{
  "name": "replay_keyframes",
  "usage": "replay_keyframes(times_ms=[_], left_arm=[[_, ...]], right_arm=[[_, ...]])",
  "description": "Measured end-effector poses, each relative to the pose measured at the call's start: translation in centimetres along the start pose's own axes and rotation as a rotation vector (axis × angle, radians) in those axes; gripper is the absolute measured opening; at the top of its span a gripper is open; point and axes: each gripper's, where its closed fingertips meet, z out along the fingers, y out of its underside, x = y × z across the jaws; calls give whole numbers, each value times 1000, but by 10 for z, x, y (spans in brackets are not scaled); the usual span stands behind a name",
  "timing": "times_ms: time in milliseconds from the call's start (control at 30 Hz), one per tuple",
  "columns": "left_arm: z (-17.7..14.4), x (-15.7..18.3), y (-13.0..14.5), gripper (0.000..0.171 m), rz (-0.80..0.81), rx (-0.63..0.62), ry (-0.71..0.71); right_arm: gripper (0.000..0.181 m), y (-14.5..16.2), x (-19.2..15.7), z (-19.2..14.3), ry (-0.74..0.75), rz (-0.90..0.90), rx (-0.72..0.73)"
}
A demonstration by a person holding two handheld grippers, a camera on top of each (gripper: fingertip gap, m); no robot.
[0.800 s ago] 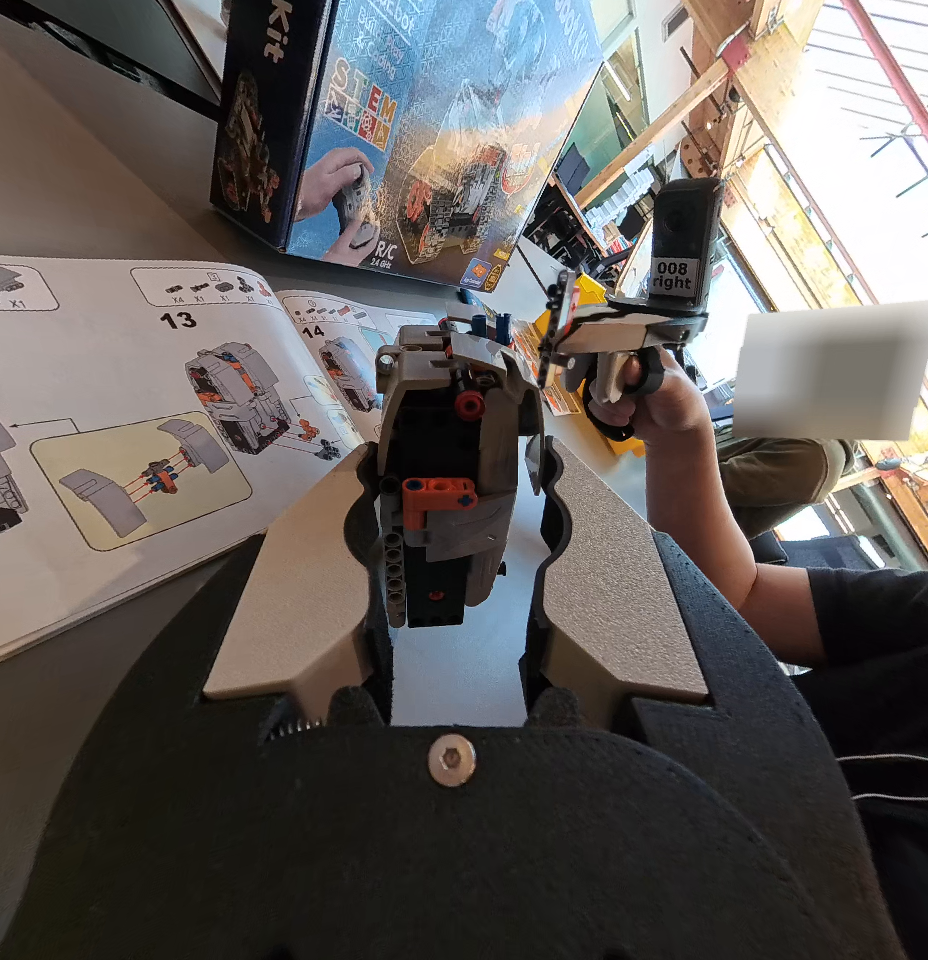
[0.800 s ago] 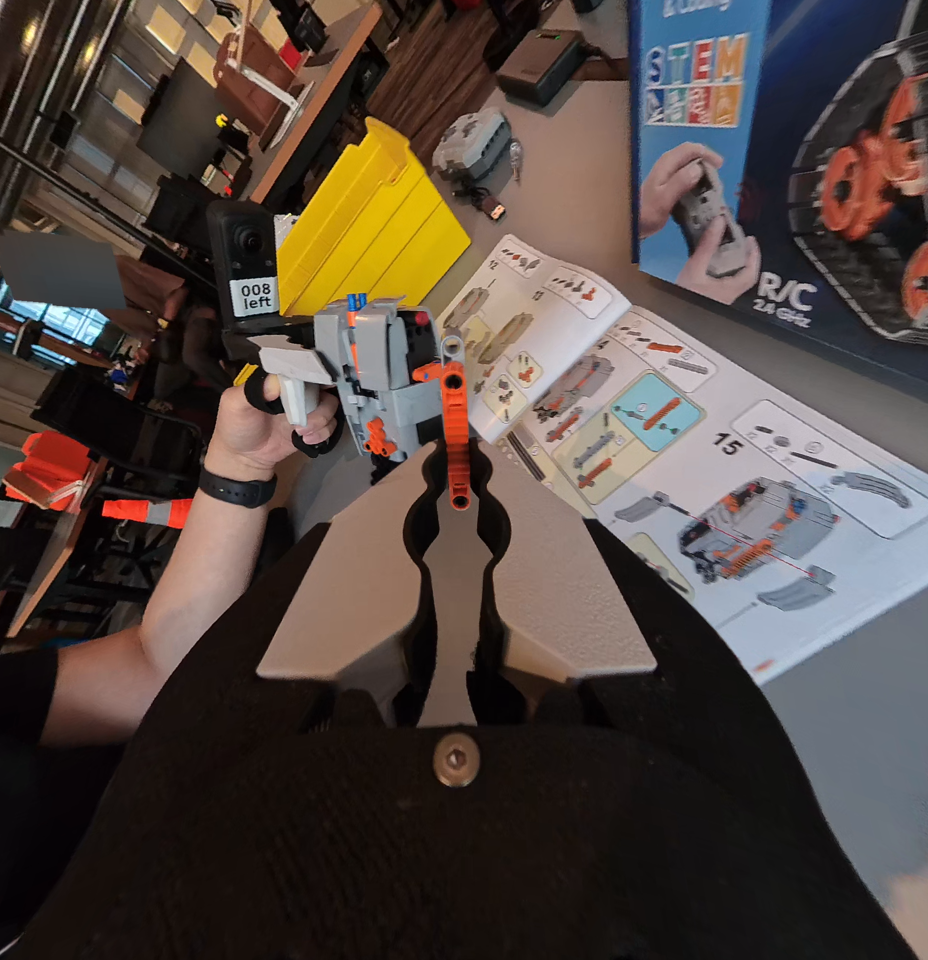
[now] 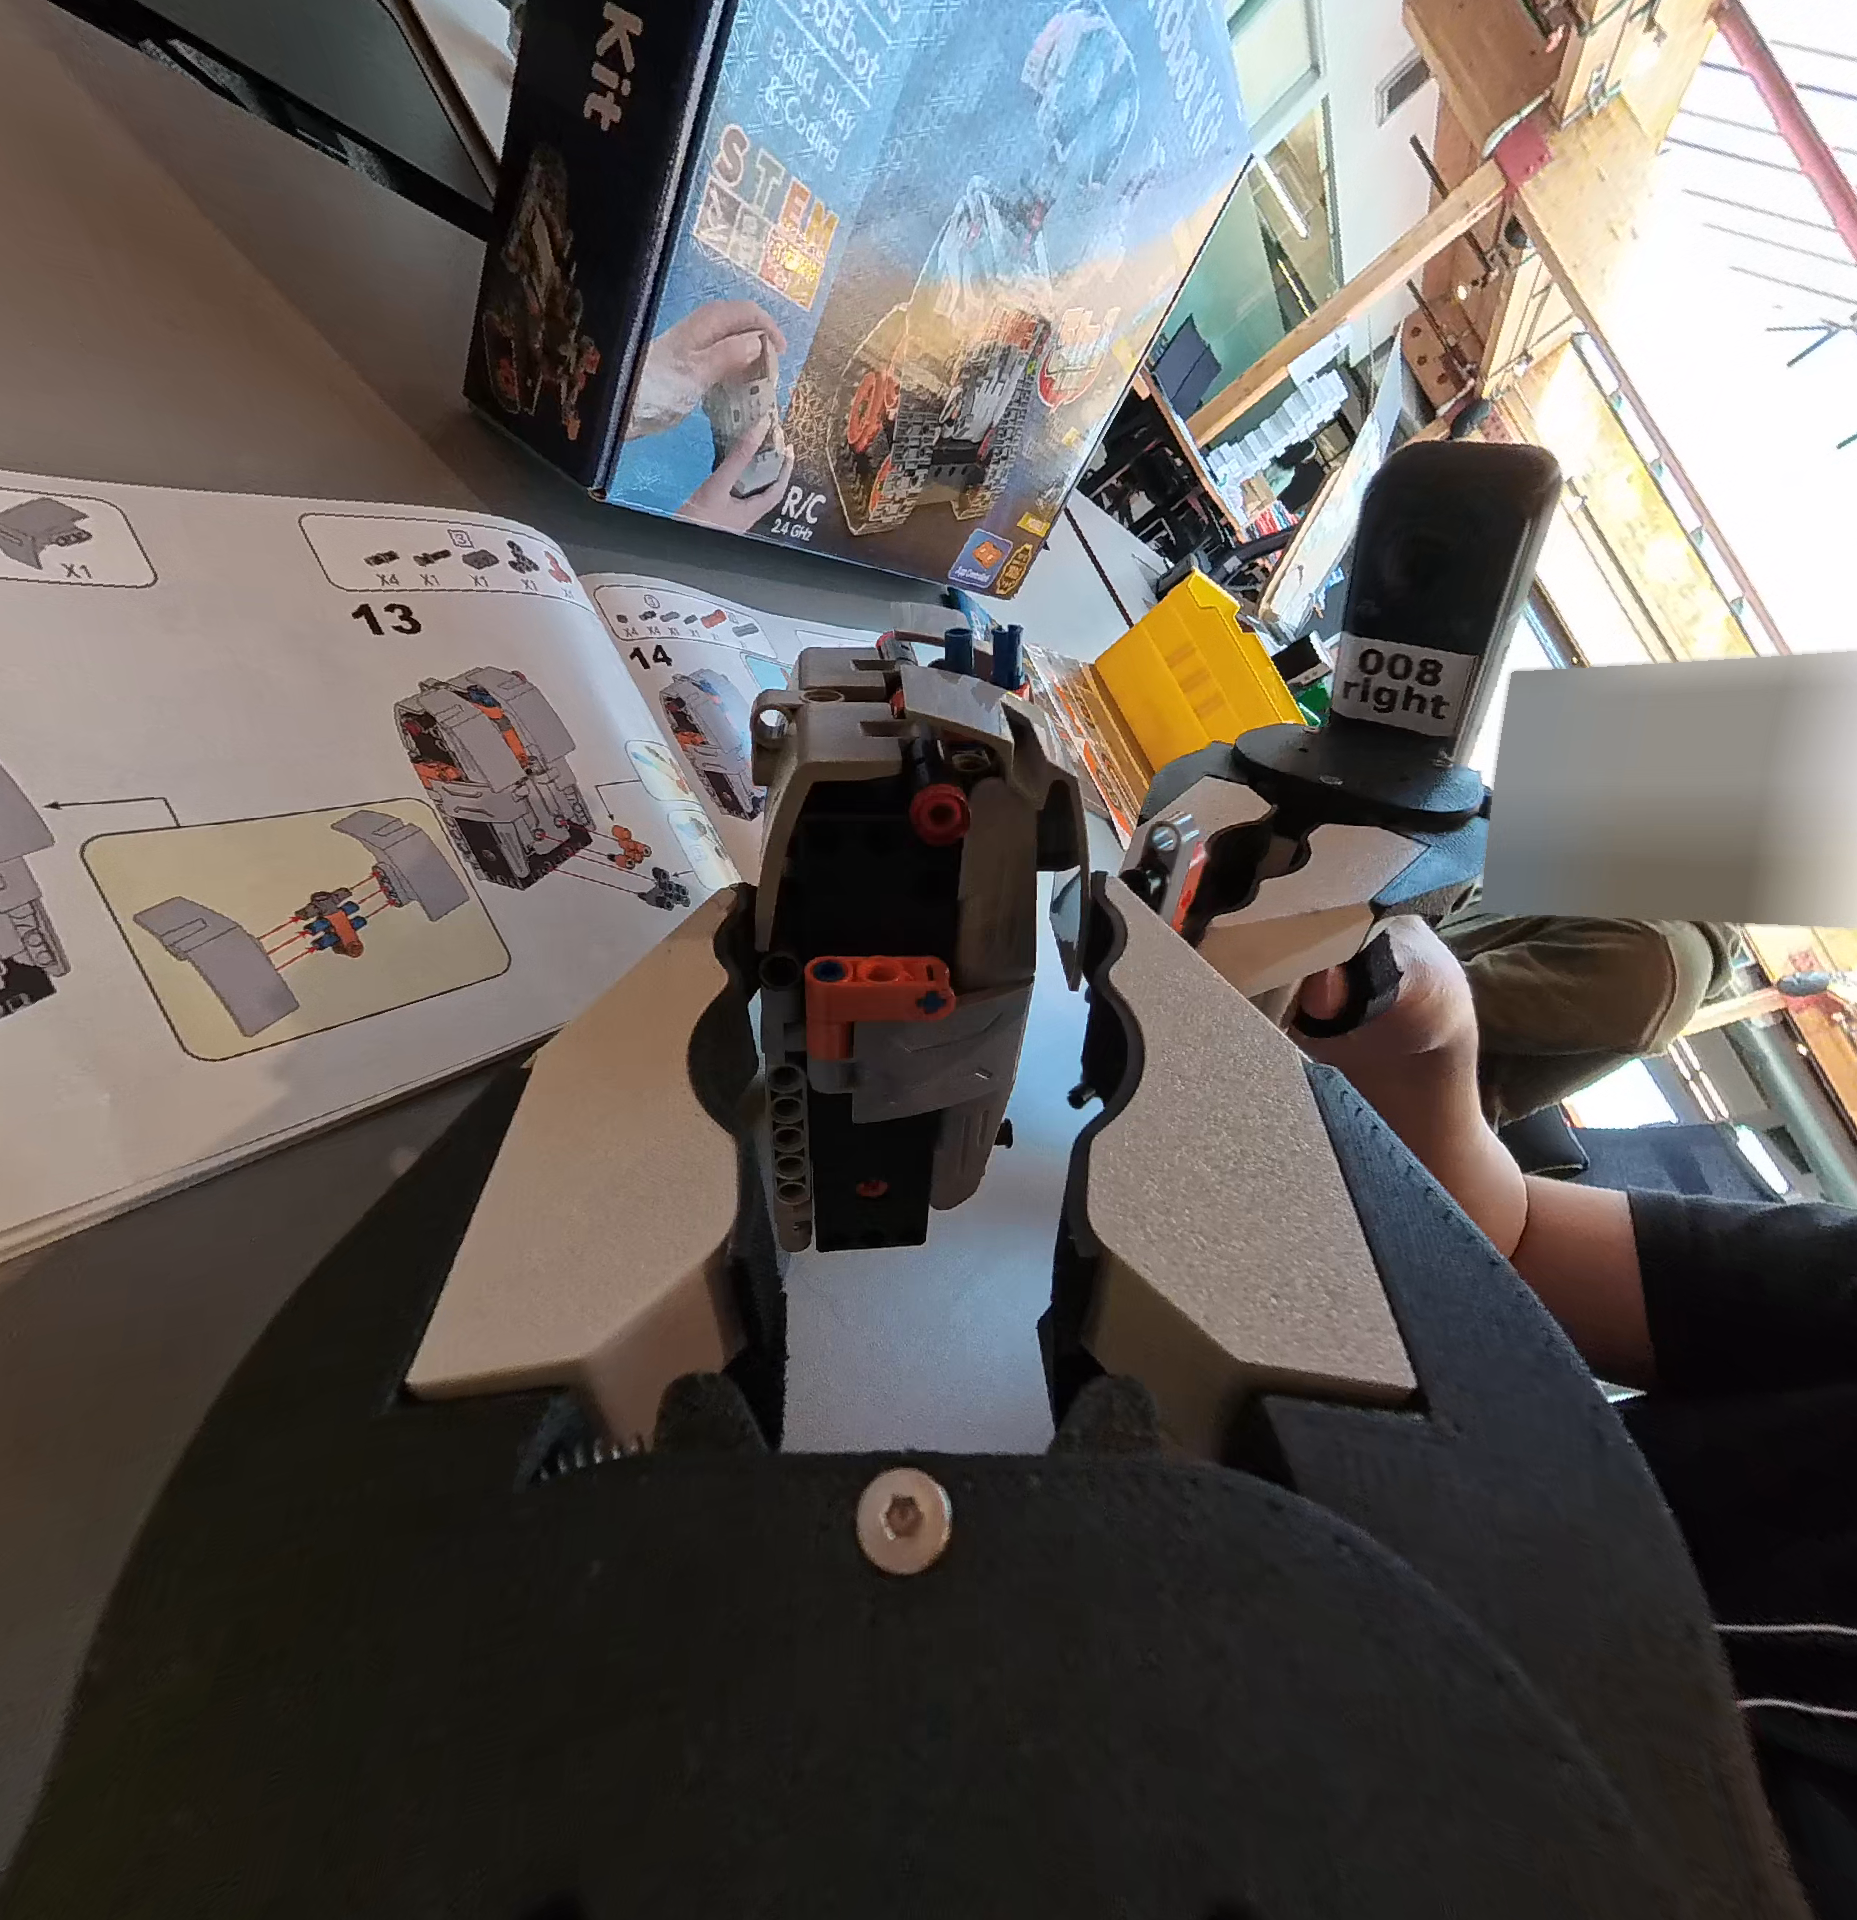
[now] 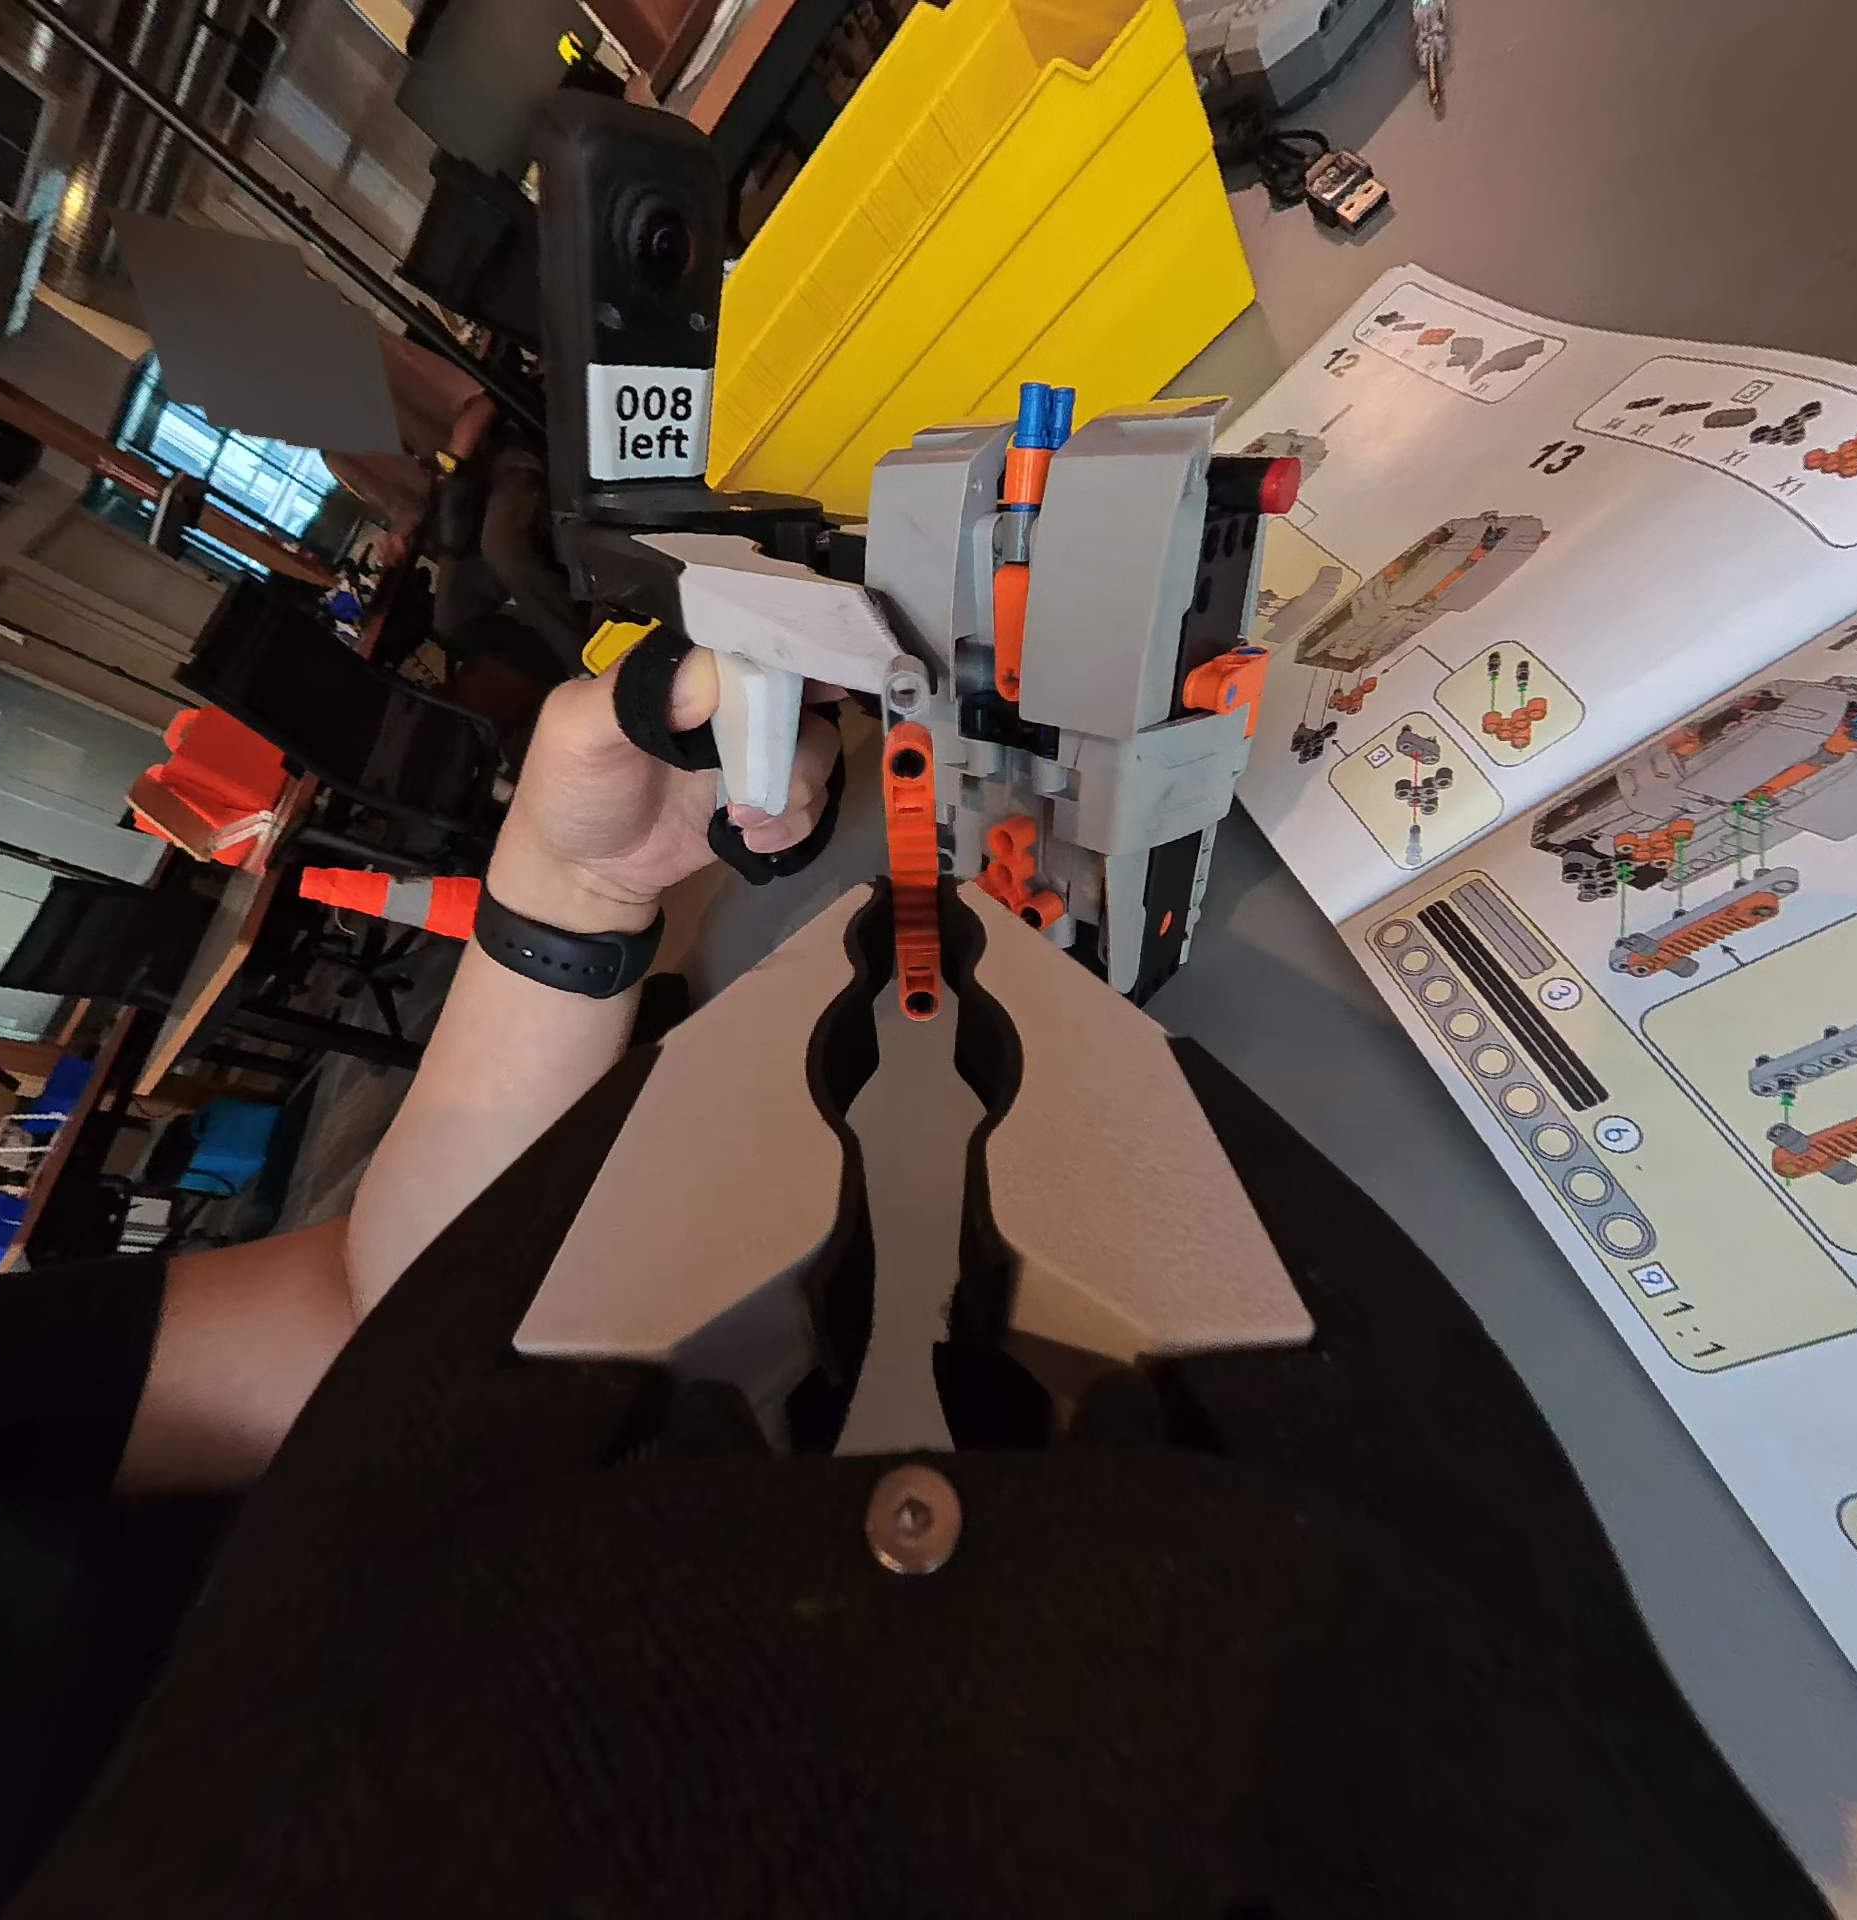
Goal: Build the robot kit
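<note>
My left gripper (image 3: 913, 904) is shut on a grey and black brick-built model (image 3: 893, 1039) with orange and blue pins and holds it upright just above the grey table (image 3: 176, 312). My right gripper (image 4: 919, 894) is shut on a slim orange toothed beam (image 4: 911, 831). The beam points up at the model (image 4: 1090, 644), its top end just under a small grey beam on the model's lower left side. The right gripper also shows in the left wrist view (image 3: 1163, 878), close beside the model. The left gripper shows in the right wrist view (image 4: 882, 644).
An open instruction booklet (image 3: 280, 831) lies on the table to the left and also shows in the right wrist view (image 4: 1630, 831). A dark kit box (image 3: 851, 260) stands behind it. A yellow bin (image 4: 986, 239) and a USB plug (image 4: 1350, 197) lie beyond the model. Across from one pair of fingers to the other is roughly 6 cm.
My right gripper has brought the orange beam closer to the model, which now looms larger in its view. My left gripper still holds the model in much the same place.
</note>
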Motion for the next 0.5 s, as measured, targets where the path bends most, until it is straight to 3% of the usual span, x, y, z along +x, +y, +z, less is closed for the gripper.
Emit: replay_keyframes(times_ms=[300,500], left_arm=[[0,-1,0,61,-9,4,-4],[0,-1,-1,61,-10,4,-3]], right_arm=[[7,4,13,4,152,-30,-24],[7,6,12,7,153,-7,-29]])
